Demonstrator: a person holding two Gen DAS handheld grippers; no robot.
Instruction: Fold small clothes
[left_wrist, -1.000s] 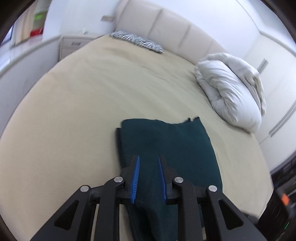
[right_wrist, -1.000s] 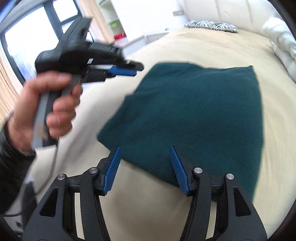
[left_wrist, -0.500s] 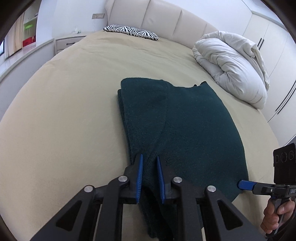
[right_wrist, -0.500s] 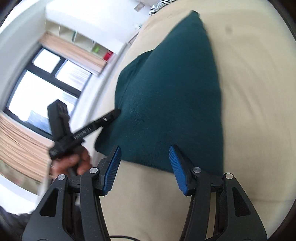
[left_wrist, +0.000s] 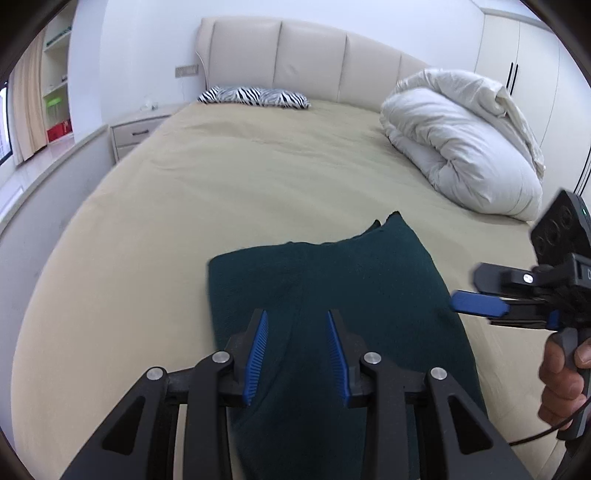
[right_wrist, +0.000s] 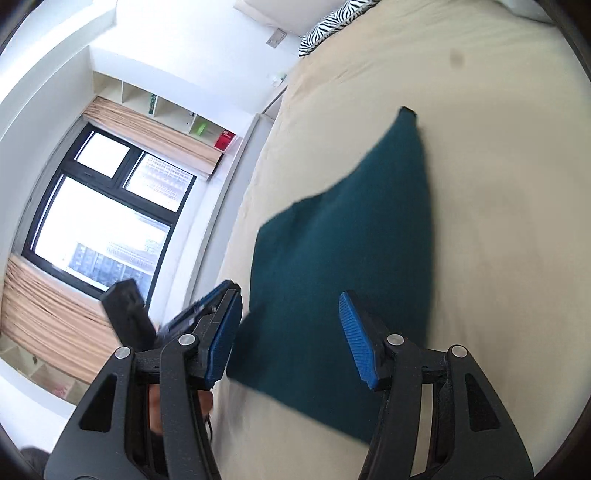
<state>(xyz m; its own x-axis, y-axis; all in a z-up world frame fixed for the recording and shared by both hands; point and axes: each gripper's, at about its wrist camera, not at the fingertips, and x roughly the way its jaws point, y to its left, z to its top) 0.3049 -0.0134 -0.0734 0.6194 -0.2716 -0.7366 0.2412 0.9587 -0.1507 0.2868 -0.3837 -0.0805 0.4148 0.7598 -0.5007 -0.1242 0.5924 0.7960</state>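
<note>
The left gripper (left_wrist: 295, 332), jaws just opening, hovers apart over the folded dark green garment (left_wrist: 369, 280); the right gripper (right_wrist: 290, 328) stands apart, empty.

My own left gripper (right_wrist: 192, 306) is blurred at lower left of the right wrist view, half hidden behind my finger; the green garment (left_wrist: 332, 295) runs off the bottom edge.

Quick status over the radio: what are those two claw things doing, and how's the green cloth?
Left gripper just opening, over the folded dark green knit garment. Right gripper open, empty. Garment flat on beige bed. Nothing in the way.
</note>
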